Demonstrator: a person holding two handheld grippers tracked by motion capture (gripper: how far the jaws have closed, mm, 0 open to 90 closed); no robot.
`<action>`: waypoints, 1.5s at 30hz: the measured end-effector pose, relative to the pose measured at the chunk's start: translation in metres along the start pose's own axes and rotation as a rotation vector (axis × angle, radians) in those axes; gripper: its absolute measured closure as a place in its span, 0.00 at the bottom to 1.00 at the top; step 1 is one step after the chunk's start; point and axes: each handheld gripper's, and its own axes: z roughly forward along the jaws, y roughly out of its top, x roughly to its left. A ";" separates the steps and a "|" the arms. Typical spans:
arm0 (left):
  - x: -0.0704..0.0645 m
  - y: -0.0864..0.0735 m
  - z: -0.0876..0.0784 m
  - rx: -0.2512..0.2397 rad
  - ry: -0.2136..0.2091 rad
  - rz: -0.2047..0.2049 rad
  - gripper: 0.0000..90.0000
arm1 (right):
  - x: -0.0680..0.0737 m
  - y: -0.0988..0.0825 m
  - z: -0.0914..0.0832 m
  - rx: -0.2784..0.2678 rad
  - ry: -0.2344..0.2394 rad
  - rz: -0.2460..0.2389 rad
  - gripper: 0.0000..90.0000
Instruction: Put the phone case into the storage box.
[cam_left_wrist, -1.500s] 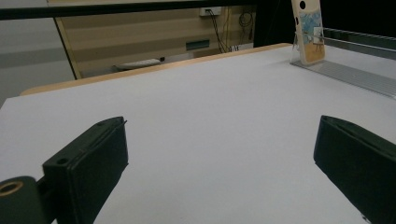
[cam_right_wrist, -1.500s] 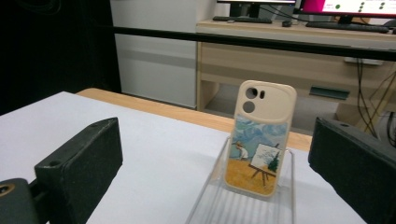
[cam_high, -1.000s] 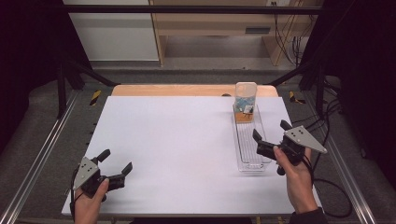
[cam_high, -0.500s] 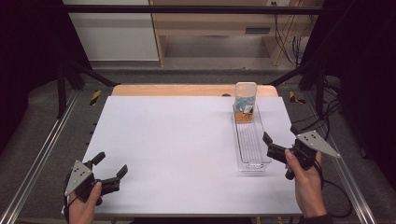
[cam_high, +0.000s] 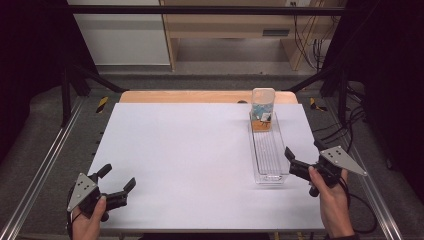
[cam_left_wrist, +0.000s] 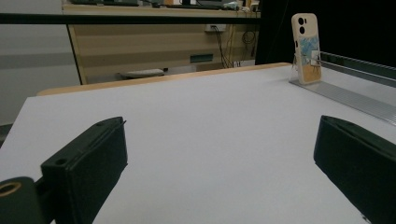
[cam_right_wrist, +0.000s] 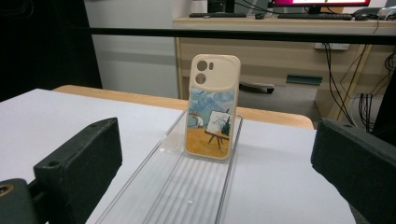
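A cream phone case with a painter scene stands upright at the far end of a long clear tray on the right of the white table. My right gripper is open just right of the tray's near end, with nothing in it. In the right gripper view the open gripper faces the phone case along the tray. My left gripper is open and empty at the front left corner. From the left gripper view, the gripper looks across bare table at the phone case and tray.
Metal rails run along both sides of the table, and cables lie on the floor to the right. A wooden desk stands beyond the far edge. The table's wooden far edge shows behind the white board.
My right gripper has drawn back from over the tray's near end, to the right and toward the front edge. The left gripper slid slightly left and nearer. Both stayed open.
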 end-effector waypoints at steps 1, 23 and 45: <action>0.000 0.000 0.000 0.000 0.000 0.000 0.03 | -0.001 -0.001 -0.001 0.001 -0.002 0.005 0.03; 0.000 0.000 0.000 -0.002 -0.001 0.003 0.03 | -0.009 -0.029 -0.008 0.012 -0.034 0.035 0.05; -0.002 0.000 -0.004 -0.006 -0.015 0.005 0.03 | -0.007 -0.053 -0.011 -0.021 0.000 0.031 0.06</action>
